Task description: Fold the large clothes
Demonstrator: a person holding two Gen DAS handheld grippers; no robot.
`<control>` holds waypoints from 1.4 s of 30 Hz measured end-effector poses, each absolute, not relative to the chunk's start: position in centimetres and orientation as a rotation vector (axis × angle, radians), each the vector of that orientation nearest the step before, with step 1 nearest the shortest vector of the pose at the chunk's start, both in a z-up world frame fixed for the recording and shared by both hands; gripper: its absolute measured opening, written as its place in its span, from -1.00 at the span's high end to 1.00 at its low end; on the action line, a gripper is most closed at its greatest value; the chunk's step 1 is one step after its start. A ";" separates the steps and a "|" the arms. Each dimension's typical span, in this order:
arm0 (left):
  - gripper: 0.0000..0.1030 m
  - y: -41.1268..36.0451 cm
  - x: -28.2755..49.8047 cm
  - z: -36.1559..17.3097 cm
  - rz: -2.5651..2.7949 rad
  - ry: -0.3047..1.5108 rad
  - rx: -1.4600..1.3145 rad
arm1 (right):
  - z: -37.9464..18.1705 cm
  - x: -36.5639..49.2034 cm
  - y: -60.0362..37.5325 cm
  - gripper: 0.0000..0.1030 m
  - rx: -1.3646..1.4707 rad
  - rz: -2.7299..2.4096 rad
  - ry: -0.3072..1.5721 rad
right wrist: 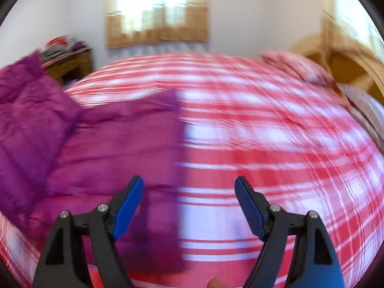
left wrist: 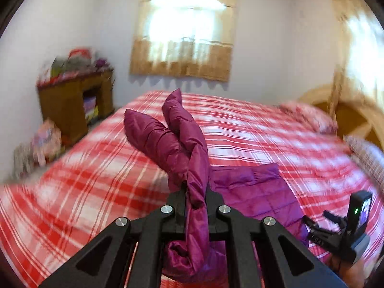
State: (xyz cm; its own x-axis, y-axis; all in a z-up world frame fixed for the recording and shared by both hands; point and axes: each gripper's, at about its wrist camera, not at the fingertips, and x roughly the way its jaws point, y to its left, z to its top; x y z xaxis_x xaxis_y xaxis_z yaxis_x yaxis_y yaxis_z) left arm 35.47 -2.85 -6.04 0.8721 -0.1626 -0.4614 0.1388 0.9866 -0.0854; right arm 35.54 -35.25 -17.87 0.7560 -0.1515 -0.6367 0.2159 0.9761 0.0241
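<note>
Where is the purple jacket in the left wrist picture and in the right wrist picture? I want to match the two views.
Left wrist view: the purple jacket is in the lower centre, on the bed; the left gripper is shut on a lifted, bunched part of it.
Right wrist view: the jacket fills the left half, blurred; the open right gripper is above its right edge.
Shared landmark: the curtained window behind the bed.

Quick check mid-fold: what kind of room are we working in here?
Most likely a bedroom. The purple jacket lies on a wide bed with a red plaid cover, pillows sit at its head, and a curtained window is behind.
</note>
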 end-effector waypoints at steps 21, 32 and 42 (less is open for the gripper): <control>0.69 -29.8 37.5 -18.1 -0.284 0.457 0.728 | -21.8 33.4 -44.9 -0.63 0.335 -0.275 0.692; -0.83 -23.8 34.6 -9.1 -0.270 0.289 0.569 | -20.5 33.0 -45.4 -0.50 0.347 -0.278 0.695; -0.83 -10.1 50.1 -9.1 0.201 0.614 0.178 | -8.2 38.8 -38.0 -0.15 0.149 -0.207 0.642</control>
State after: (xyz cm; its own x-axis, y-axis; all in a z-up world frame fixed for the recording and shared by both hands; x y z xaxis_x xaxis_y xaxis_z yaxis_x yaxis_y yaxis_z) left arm 50.12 -10.13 -9.07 0.7992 0.2391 -0.5515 -0.1336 0.9652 0.2247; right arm 38.76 -38.01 -8.24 0.7814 -0.1450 -0.6070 0.2367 0.9688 0.0732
